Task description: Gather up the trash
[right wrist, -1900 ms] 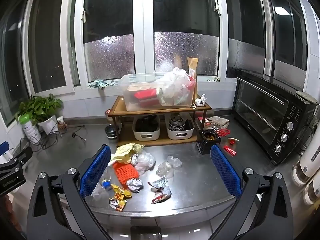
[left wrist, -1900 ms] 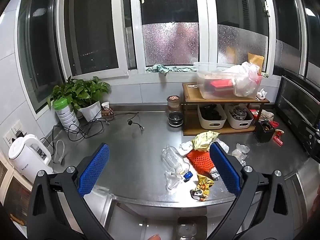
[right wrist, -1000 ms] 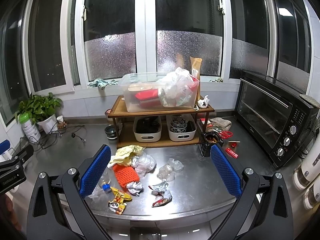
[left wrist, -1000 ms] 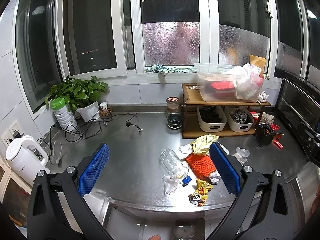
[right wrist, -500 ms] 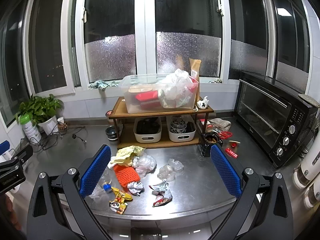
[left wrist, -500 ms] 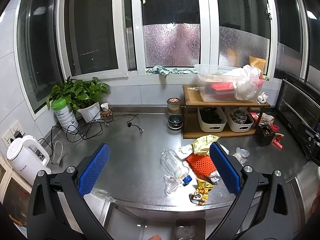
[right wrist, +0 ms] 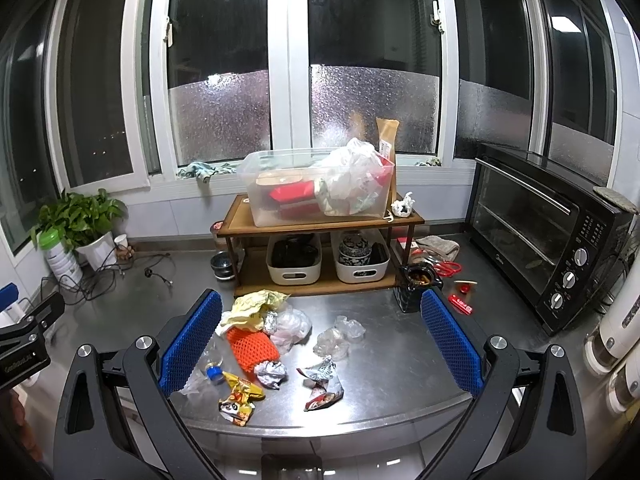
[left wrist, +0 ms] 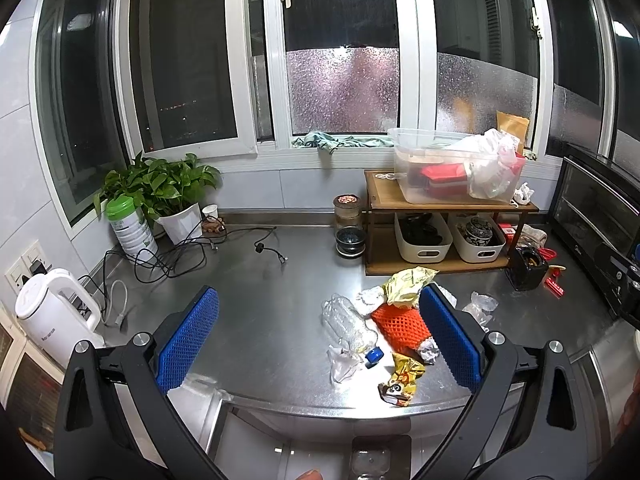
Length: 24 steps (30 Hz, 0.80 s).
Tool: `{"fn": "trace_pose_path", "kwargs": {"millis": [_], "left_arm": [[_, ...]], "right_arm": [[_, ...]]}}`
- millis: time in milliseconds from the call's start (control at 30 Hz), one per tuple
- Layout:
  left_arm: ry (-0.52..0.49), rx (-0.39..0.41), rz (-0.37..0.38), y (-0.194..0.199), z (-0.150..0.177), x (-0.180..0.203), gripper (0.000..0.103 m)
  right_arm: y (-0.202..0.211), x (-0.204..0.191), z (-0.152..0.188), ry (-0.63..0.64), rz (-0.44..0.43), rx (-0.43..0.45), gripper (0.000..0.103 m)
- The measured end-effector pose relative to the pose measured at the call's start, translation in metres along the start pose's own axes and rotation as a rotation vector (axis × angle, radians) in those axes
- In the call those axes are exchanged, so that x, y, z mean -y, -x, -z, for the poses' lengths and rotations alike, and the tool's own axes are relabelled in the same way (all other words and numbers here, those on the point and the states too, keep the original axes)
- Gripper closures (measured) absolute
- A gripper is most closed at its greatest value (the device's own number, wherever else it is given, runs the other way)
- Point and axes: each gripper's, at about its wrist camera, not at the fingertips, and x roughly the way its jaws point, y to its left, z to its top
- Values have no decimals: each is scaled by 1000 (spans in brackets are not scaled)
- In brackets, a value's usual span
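Right wrist view: my right gripper (right wrist: 320, 344) gapes wide above the counter edge (right wrist: 360, 420), empty, with the trash pile (right wrist: 256, 344) scattered between its blue pads toward the left one. My left gripper (left wrist: 318, 340) is just as wide, the crushed bottle (left wrist: 350, 326) and orange net (left wrist: 400, 326) lying by its right pad. Since half a second ago, practically nothing has shifted.
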Motion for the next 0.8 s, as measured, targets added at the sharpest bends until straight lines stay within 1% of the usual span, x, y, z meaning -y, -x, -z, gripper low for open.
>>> {"fn": "trace_pose_path", "kwargs": {"millis": [100, 200, 367, 500, 600, 700, 800], "left_arm": [[-1, -6, -2, 1, 2, -1, 8], [-5, -13, 0, -1, 3, 0, 8], [-35, -43, 9, -12, 8, 7, 8], [-45, -75, 33, -26, 15, 15, 8], [-50, -114, 60, -40, 22, 20, 8], [-65, -153, 83, -54, 32, 27, 8], [-94, -197, 90, -69, 45, 36, 8]], "right_arm": [[0, 1, 0, -11, 13, 3, 3], [-4, 5, -2, -31, 3, 2, 3], [-16, 10, 4, -28, -5, -29, 3], [-33, 10, 14, -9, -20, -80, 3], [-49, 15, 24, -9, -9, -122, 3], [-70, 22, 35, -43, -49, -186, 3], [-87, 26, 47, -57, -24, -223, 3]]}}
